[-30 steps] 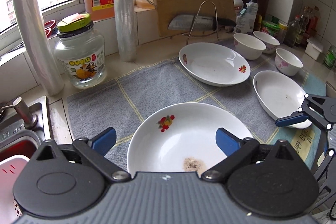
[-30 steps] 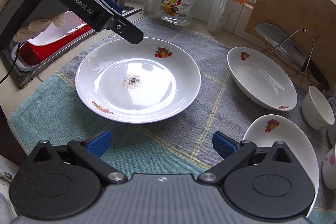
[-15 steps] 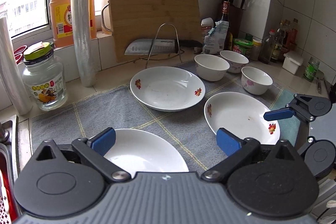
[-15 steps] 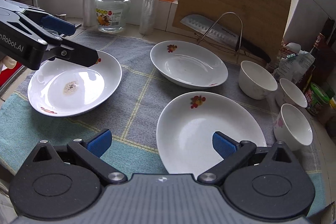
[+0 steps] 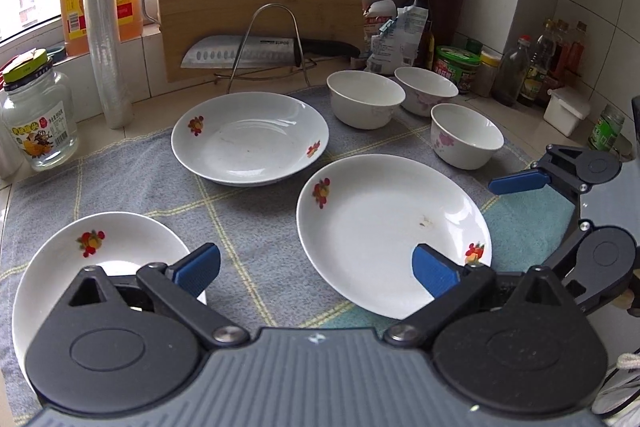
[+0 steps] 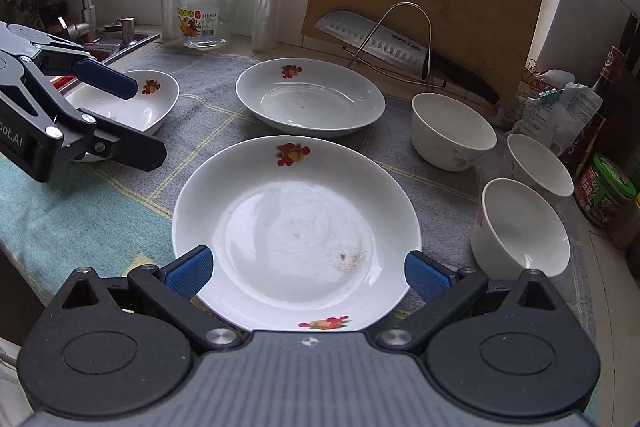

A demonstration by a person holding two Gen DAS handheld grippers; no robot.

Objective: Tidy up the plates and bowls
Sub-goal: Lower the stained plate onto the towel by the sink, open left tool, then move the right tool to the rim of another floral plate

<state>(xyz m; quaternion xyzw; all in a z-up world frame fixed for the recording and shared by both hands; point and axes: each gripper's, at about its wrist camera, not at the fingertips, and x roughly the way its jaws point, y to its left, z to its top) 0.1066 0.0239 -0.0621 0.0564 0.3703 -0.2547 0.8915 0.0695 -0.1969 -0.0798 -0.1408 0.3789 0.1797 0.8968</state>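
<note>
Low centre of right view, right gripper (image 6: 306,273) spread wide, empty, straddling near plate (image 6: 296,227) for a rim grab, likely to stack; left gripper (image 5: 316,267) also wide, empty; bowls (image 6: 452,131) grouped at right.

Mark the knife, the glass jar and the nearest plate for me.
knife (image 5: 240,55), left wrist view, blade middle.
glass jar (image 6: 206,15), right wrist view, its label.
nearest plate (image 6: 296,227), right wrist view, its bare centre.
</note>
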